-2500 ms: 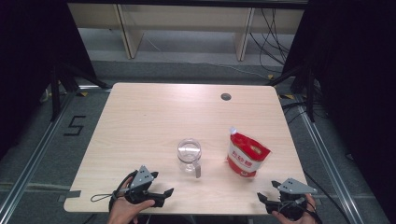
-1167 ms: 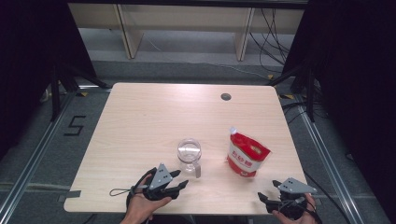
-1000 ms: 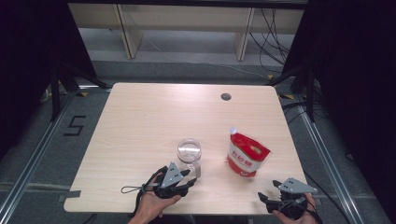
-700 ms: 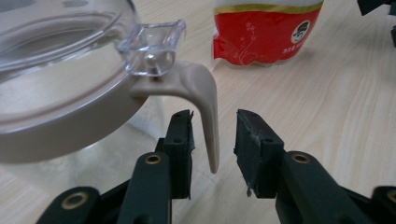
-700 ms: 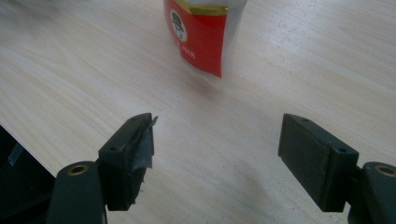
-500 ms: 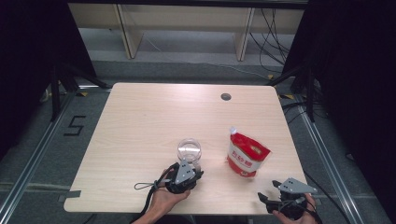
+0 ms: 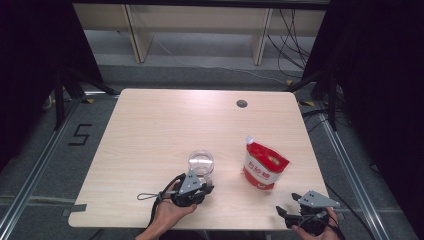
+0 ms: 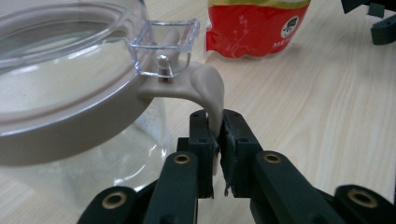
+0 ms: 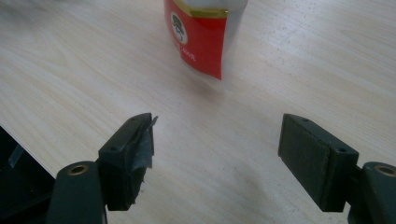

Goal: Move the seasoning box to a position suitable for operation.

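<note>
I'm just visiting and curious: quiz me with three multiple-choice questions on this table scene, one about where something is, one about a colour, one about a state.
1. Where does the red pouch stand relative to the clear jar, in the high view?
A. to its right
B. to its left
C. on top of it

2. What colour is the jar's latch tab?
A. blue
B. beige
C. black

3. How do the jaws of the right gripper stand?
A. shut on the pouch
B. shut on the jar
C. open, with nothing between them

Answers: 1 A, the pouch stands right of the jar; 2 B, the tab pinched by the left gripper is beige; 3 C, bare table shows between the jaws.
</note>
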The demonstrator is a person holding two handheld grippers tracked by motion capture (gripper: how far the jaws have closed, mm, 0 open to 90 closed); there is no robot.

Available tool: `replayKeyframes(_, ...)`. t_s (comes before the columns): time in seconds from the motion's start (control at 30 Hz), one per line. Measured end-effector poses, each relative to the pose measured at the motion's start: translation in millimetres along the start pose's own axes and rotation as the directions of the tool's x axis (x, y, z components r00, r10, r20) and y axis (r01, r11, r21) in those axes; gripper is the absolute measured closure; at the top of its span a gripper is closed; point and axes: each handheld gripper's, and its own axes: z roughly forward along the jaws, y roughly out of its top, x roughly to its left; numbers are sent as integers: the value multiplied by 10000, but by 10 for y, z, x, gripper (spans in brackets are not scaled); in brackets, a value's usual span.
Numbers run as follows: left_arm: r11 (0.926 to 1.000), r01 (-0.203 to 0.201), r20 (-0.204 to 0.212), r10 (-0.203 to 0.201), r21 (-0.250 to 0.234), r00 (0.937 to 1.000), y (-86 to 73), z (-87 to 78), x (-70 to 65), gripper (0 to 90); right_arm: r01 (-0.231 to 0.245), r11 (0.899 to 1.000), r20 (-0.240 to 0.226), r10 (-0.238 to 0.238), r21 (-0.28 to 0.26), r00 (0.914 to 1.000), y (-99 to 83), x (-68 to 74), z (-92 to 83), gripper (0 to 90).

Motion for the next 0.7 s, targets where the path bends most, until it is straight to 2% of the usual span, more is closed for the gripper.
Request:
replayKeyframes(0.03,9998,193,155,-194,65,9997,-9,-40,13,813,-66,10000,-28,66,-43,10000,0,-2,3,276)
replayKeyframes(0.07,9998,95,171,-98,169,9998,-14,-73,39,811,-170,9999,-9,170,-24,9999,-2,4,-2,276)
replayKeyframes(0.1,9998,220,119,-220,34,9997,-27,-89,37,808,-364,9993,-96,365,100,9993,-4,16,-6,276)
replayKeyframes(0.13,9998,107,40,-108,180,9999,-33,-128,48,804,-195,9998,-80,196,31,9998,-4,4,-3,276)
replayKeyframes(0.27,9996,193,-12,-192,186,9998,-83,-219,83,792,-277,9996,-39,277,13,9996,-4,8,-2,276)
replayKeyframes(0.3,9996,211,54,-212,205,9998,-92,-239,101,784,-110,9999,-79,110,13,9999,-5,-4,6,276)
replayKeyframes(0.5,9997,187,-227,-183,172,9996,-167,-383,182,760,-98,9999,-32,98,-26,9999,-4,-5,5,276)
replayKeyframes(0.53,9995,169,-384,-159,271,9991,-185,-430,200,756,-110,9999,-37,110,-9,9999,-4,-5,4,276)
replayKeyframes(0.6,9993,179,-405,-166,322,9990,-191,-454,217,752,-124,9999,-48,123,-16,9999,-4,-4,3,276)
replayKeyframes(0.67,9993,299,-666,-284,211,9974,-223,-518,275,742,-46,10000,41,46,-76,10000,-3,-8,-3,276)
replayKeyframes(0.7,9995,80,-694,-59,303,9976,-224,-551,317,738,-25,10000,52,25,-67,10000,-4,-9,-5,276)
